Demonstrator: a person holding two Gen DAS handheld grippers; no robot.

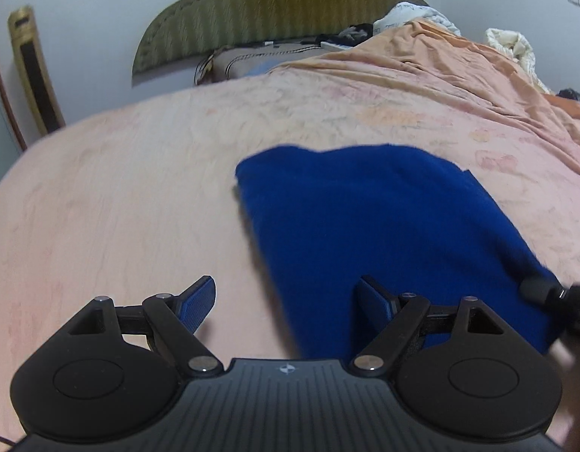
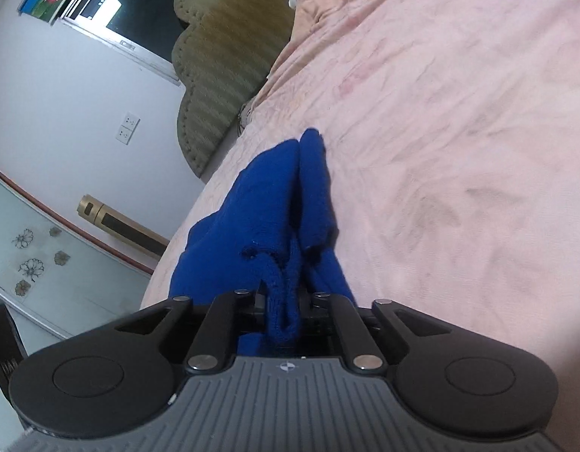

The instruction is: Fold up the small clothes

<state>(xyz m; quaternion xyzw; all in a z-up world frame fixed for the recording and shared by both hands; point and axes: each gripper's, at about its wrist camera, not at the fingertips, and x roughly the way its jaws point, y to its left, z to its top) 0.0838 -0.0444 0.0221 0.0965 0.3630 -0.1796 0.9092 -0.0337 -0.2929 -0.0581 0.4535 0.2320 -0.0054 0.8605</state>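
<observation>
Both tools were close to the cameras, low over the bed. The left tool (image 1: 288, 301) had its jaws wide apart, and nothing was between them. One blue pad (image 1: 199, 303) hung over bare pink sheet. The other pad sat over the near edge of the blue cloth (image 1: 384, 218).

The right tool (image 2: 284, 303) had its jaws almost together. They pinched a bunched fold of the blue cloth (image 2: 286, 226). That fold hung down between the black arms of the tool. In the left view, the right tool showed only as a dark tip (image 1: 542, 290) at the cloth's near right corner.

The blue cloth lay on the pink sheet (image 1: 120, 207), in the near part of the bed. Most of it lay flat, and its far edge was a little bumpy. From the right view it looked pulled up into a ridge toward the tool.

Past the cloth, the sheet ran on with many small wrinkles. An orange blanket (image 1: 459, 60) was pushed up along the far right side of the bed. At the far end stood a green striped headboard (image 1: 282, 3) against a white wall. A gold tower (image 1: 35, 71) stood beside the bed on the left.
</observation>
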